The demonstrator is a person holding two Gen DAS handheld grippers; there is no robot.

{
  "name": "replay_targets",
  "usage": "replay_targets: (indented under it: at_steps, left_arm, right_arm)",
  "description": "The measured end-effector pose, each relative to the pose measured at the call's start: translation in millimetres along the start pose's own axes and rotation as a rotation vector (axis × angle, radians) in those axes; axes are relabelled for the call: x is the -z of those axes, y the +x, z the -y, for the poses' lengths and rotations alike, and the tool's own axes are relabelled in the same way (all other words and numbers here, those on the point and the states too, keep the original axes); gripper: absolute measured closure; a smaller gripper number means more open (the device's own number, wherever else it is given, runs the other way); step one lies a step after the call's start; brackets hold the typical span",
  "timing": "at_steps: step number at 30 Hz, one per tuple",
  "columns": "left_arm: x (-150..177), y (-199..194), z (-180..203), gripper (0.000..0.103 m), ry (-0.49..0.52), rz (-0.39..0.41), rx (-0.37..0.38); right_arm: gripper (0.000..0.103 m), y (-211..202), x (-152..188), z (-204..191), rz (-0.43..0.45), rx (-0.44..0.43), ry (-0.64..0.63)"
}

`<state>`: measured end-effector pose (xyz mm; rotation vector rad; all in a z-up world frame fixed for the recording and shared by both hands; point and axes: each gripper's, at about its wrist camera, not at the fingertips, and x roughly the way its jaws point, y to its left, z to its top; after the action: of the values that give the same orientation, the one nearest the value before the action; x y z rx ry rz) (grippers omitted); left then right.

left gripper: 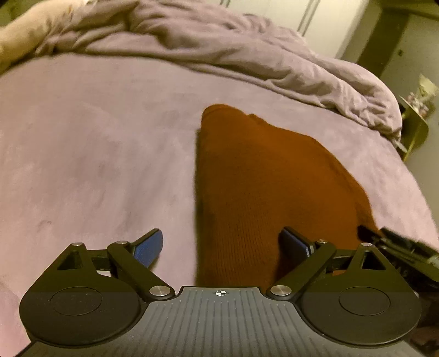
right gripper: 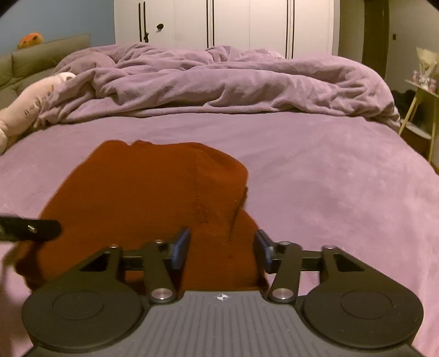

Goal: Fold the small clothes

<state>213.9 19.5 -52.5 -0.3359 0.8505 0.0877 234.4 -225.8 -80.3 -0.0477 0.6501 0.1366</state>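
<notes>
Two grippers and one rust-brown knitted garment on a bed.

Nearest, the left gripper (left gripper: 221, 248) has its two blue-padded fingers (left gripper: 149, 247) spread wide, nothing between the pads; one pad is over the bedsheet, the other over the garment's near edge. The right gripper (right gripper: 221, 251) has its two fingers partly apart, above the garment's near right corner; the pads do not press on the cloth. Each gripper's dark tip shows at the edge of the other's view.

The single garment (right gripper: 142, 197) lies flat on the purple bedsheet (right gripper: 329, 178), near the bed's front edge. It is already doubled, with a fold of cloth along its right side. Its long axis runs from the grippers away toward the head of the bed, the narrower rounded end pointing far.

Beyond it: one crumpled purple duvet (right gripper: 233, 82), one pale pink pillow (right gripper: 30, 101) at far left, one white wardrobe (right gripper: 233, 24) behind, one small side table (right gripper: 422, 104) at right.
</notes>
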Motion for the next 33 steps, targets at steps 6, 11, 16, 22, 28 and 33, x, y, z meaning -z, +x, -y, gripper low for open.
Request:
replay_targets:
  at_steps: [6, 11, 16, 22, 28, 33]
  left_arm:
    - [18, -30, 9, 0.003, 0.083, -0.030, -0.067]
    - [50, -44, 17, 0.003, 0.170, -0.124, -0.091]
    - [55, -74, 19, 0.001, 0.142, -0.091, -0.098]
    - [39, -93, 31, 0.000, 0.216, -0.075, -0.152]
    - [28, -86, 52, 0.000, 0.324, -0.087, -0.210]
    - [26, -84, 49, 0.000, 0.254, -0.094, -0.189]
  right_arm:
    - [0.045, -29, 2, 3, -0.126, 0.002, 0.019]
    - [0.018, -69, 33, -3, -0.276, -0.043, 0.094]
    - [0.004, -97, 45, -18, -0.346, -0.079, 0.049]
    - [0.004, -106, 24, -27, -0.377, -0.014, 0.045]
    - [0.004, -101, 7, -37, -0.397, 0.033, 0.036]
    - [0.004, -103, -4, -44, -0.371, 0.049, 0.036]
